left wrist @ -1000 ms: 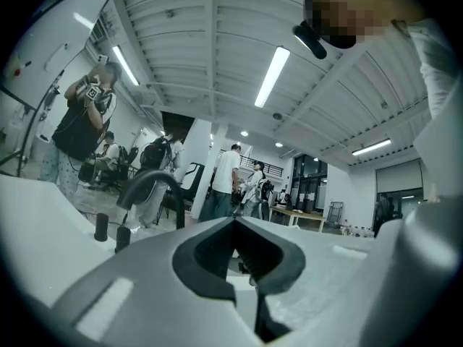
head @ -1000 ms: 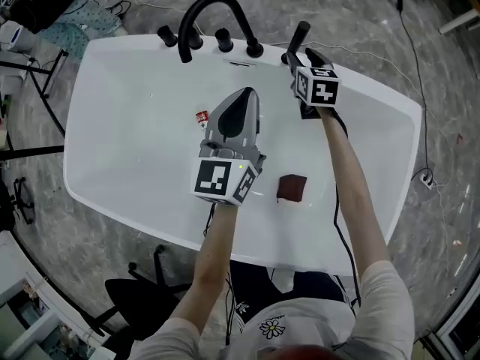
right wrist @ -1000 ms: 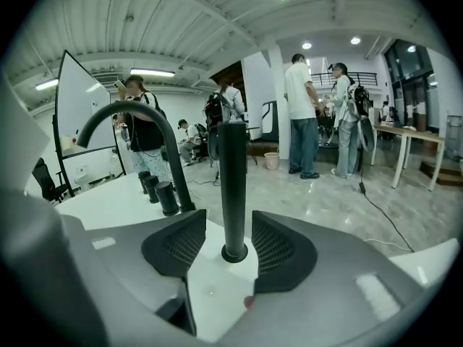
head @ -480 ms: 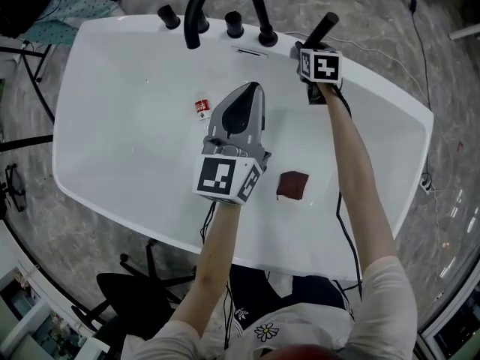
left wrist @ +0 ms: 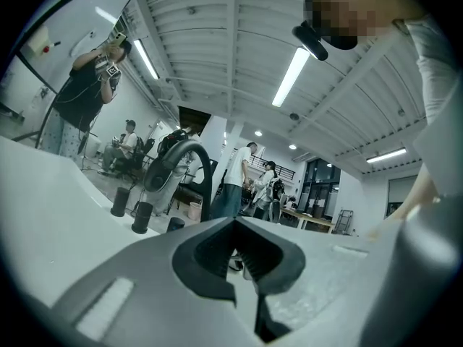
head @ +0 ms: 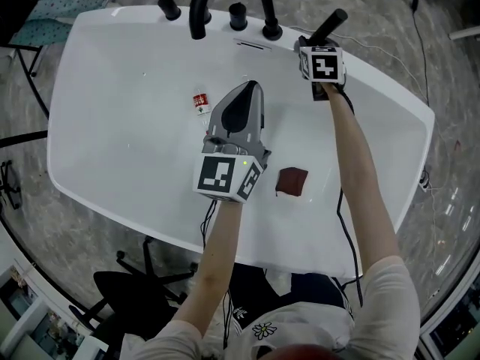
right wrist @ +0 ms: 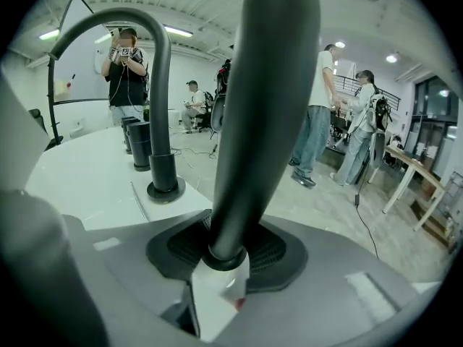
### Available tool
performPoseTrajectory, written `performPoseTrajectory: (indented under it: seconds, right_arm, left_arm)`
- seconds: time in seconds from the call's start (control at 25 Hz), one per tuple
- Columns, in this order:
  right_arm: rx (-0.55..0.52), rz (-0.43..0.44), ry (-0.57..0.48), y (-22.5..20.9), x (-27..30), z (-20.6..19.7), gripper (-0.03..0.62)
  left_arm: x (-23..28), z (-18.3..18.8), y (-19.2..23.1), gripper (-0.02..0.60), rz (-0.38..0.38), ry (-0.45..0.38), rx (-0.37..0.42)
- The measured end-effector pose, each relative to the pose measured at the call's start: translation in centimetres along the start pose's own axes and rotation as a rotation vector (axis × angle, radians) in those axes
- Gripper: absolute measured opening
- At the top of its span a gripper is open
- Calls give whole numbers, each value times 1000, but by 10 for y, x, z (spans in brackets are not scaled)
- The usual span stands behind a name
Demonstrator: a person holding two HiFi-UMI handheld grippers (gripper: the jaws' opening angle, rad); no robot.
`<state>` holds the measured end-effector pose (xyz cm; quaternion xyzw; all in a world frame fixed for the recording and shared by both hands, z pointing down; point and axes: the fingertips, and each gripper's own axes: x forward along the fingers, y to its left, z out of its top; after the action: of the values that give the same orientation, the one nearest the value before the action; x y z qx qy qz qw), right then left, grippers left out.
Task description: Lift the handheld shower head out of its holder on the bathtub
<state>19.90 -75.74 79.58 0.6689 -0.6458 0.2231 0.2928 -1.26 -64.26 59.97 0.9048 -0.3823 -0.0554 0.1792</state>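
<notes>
The black handheld shower head (head: 330, 27) stands at the back right rim of the white bathtub (head: 112, 66), leaning right. My right gripper (head: 316, 45) is shut on its handle. In the right gripper view the black handle (right wrist: 268, 107) rises between the jaws of my right gripper (right wrist: 224, 259), its collar level with the pads and white showing below. Whether it still sits in its holder I cannot tell. My left gripper (head: 249, 90) hovers over the tub's middle, shut with nothing in it. The left gripper view shows my left gripper (left wrist: 242, 259) with its pads together.
A black arched faucet (head: 201, 6) and black knobs (head: 238, 15) line the tub's back rim. A small red-and-white bottle (head: 200, 102) and a dark red cloth (head: 292, 181) lie in the tub. Cables run over the floor behind. People stand in the room.
The shower head handle leans further right, with my right gripper still on it. My left gripper has barely moved. The head view has shifted.
</notes>
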Motion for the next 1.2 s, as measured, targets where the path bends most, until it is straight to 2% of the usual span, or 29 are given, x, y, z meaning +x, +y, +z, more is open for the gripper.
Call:
performPoseTrajectory:
  seconds: [0.24,0.4,0.64,0.88,1.04,1.2]
  right_arm:
    - [39,-8,4,-2,3,3,160]
    - [152,0,55,-5,-3,2,156]
    - [349,-79,-41,-30,-45,32,156]
    - [321,-105,-97,-36,-111,74,156]
    - [297,-114,-146,-37,-163,115,156]
    - [271,-86,-231,-27,-218,163,156]
  left_arm:
    - [-9,6,1,0,-33,-14,10]
    - [-18,6,-15,0,-88,4,49]
    - [-32,38,-17,0,-94,-18,58]
    - [-52,94,-25,0,-68,-60,72]
    - [-60,137,-50,0,-65,-80,95]
    - [-64,182,-78,0,-62,-111,120]
